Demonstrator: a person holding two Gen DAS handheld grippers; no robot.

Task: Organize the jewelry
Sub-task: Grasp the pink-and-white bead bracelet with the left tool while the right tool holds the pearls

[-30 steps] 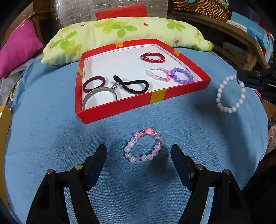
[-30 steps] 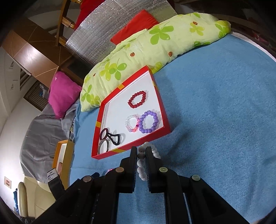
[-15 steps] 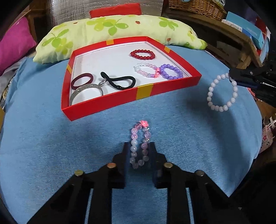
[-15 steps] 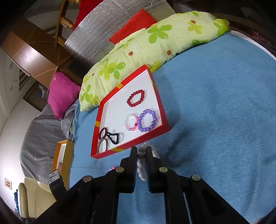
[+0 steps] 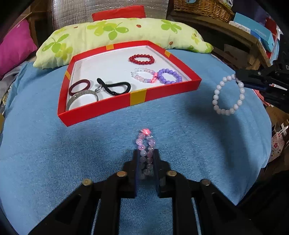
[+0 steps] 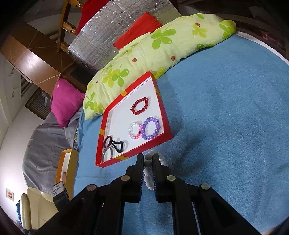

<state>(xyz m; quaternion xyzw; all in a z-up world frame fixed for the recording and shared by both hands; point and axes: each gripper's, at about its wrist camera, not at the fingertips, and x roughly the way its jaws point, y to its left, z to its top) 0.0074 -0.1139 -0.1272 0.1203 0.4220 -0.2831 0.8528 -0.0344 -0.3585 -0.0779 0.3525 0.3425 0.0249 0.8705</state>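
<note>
Pinching the pink bead bracelet (image 5: 145,150) into a narrow loop on the blue cloth (image 5: 54,153), the left gripper (image 5: 146,153) points at the red tray (image 5: 137,98) just ahead. The right gripper (image 6: 148,159) clamps the white bead bracelet (image 5: 228,94), hanging beside the tray's right edge. A second ago the left jaws stood spread around the flat round bracelet.

Home bedroom, floral pillow (image 5: 124,30), blue bedspread (image 5: 54,153), wicker basket (image 5: 202,7)
</note>
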